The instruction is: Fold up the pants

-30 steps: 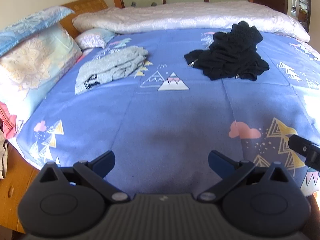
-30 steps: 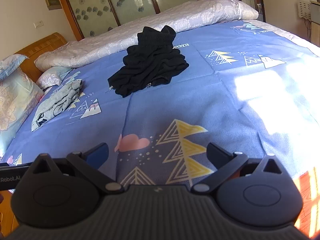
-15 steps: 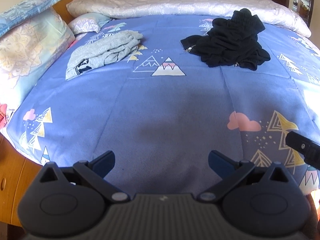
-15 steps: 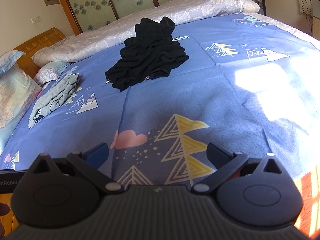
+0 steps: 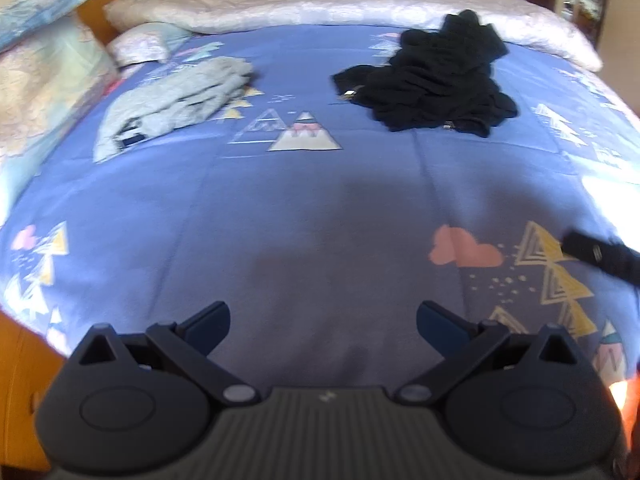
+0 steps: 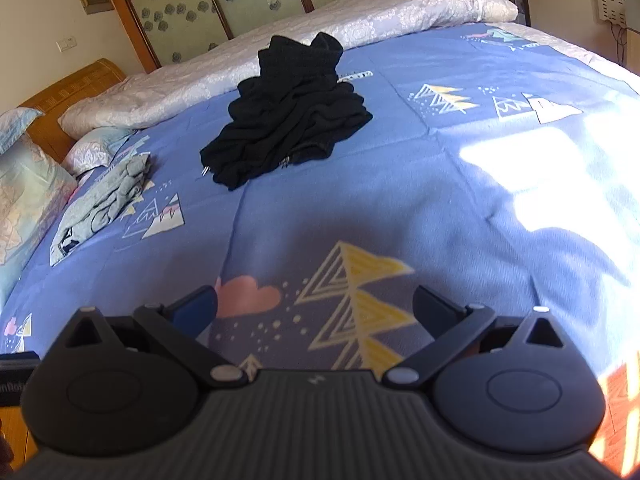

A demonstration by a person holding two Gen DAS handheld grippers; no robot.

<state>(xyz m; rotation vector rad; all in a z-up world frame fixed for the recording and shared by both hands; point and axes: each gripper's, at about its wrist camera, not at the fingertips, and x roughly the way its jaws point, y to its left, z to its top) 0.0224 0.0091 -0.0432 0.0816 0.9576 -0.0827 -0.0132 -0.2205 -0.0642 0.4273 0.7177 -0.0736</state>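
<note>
Crumpled black pants (image 5: pixel 436 84) lie in a heap on the blue patterned bedspread (image 5: pixel 304 216), far right of centre; they also show in the right wrist view (image 6: pixel 292 112). Grey pants (image 5: pixel 176 100) lie bunched at the far left, also seen in the right wrist view (image 6: pixel 104 200). My left gripper (image 5: pixel 322 320) is open and empty over the near part of the bed. My right gripper (image 6: pixel 314 304) is open and empty over the near edge; part of it shows in the left wrist view (image 5: pixel 600 256).
Pillows (image 5: pixel 44 80) are stacked at the left by the wooden headboard (image 6: pixel 68 92). A rolled white quilt (image 5: pixel 340 4) lies along the far side. A sunlit patch (image 6: pixel 560 168) falls on the right of the bedspread. The wooden bed frame (image 5: pixel 24 360) shows lower left.
Both grippers have moved forward over the bed toward the clothes, which now look nearer. Both stay open and empty.
</note>
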